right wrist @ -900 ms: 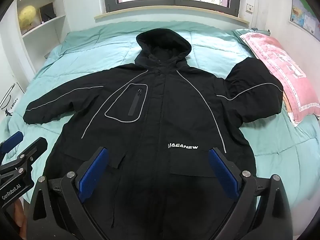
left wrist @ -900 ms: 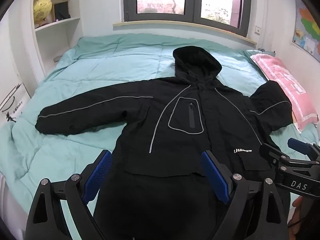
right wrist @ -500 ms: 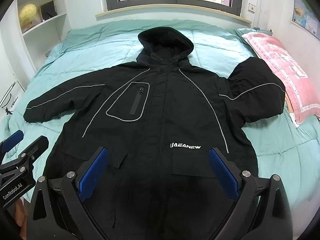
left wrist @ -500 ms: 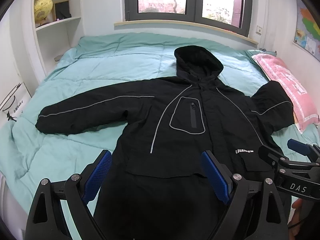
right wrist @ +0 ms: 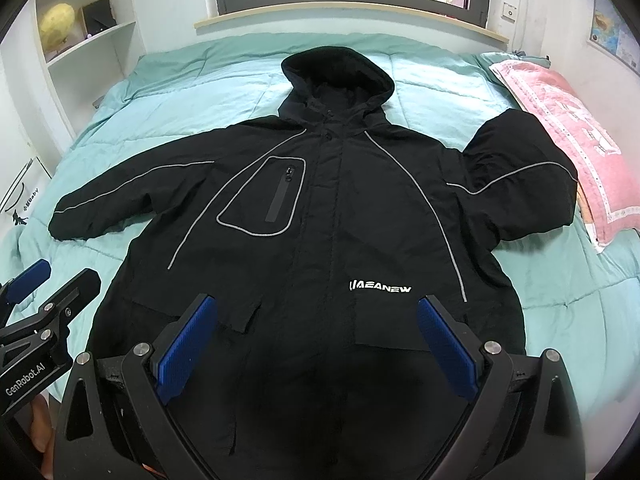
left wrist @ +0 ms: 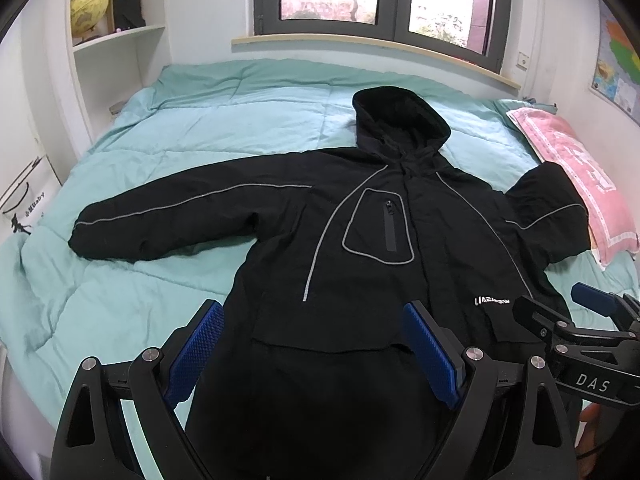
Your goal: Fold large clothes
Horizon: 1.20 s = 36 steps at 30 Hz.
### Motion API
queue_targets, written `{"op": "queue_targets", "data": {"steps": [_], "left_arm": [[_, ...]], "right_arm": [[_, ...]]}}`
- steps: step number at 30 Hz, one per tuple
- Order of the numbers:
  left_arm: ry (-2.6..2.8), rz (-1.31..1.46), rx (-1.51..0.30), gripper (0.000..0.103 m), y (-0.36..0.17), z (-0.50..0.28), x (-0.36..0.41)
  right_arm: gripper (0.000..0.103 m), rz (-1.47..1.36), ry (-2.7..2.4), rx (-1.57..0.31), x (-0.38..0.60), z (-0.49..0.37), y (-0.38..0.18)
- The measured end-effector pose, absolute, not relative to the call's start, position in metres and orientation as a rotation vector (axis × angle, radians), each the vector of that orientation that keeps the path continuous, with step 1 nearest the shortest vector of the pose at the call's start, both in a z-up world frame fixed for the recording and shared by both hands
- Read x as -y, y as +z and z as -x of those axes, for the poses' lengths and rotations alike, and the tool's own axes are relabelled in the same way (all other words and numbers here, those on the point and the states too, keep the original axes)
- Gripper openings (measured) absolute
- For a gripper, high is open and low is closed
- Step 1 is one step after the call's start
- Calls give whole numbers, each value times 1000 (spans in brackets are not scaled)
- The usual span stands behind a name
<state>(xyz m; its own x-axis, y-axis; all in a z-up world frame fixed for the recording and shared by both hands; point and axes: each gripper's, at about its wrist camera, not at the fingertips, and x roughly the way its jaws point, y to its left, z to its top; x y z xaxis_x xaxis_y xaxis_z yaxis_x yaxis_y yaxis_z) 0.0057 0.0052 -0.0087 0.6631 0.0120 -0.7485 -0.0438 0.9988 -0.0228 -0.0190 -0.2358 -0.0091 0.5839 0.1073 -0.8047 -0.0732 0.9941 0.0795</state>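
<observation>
A black hooded jacket (left wrist: 372,256) with grey piping lies front up on the bed, hood toward the window; it also shows in the right wrist view (right wrist: 320,232). Its left sleeve (left wrist: 168,220) is spread out flat. Its right sleeve (right wrist: 520,184) is bent back near the pillow. My left gripper (left wrist: 312,344) is open and empty above the jacket's lower left part. My right gripper (right wrist: 316,340) is open and empty above the lower front. Each gripper shows at the edge of the other's view.
The teal quilt (left wrist: 168,136) covers the bed. A pink pillow (right wrist: 568,136) lies at the right edge. White shelves (left wrist: 116,40) with a yellow globe stand at the left. A window sill (left wrist: 360,46) runs behind the bed. A white paper bag (left wrist: 24,208) stands at the left.
Both grippers have moved slightly forward over the jacket. The jacket has not moved and both grippers remain open.
</observation>
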Motion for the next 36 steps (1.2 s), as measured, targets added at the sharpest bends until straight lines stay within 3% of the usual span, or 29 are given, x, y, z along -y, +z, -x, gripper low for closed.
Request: {"op": "queue_targets", "data": {"steps": [26, 31, 36], "left_arm": [[78, 48, -859, 92, -29, -39, -48], [227, 149, -761, 92, -32, -50, -123], [392, 260, -675, 92, -39, -62, -236]], "right_arm": [[101, -39, 52, -862, 232, -40, -45], [101, 10, 25, -770, 236, -55, -84], [101, -60, 55, -796, 246, -68, -125]]}}
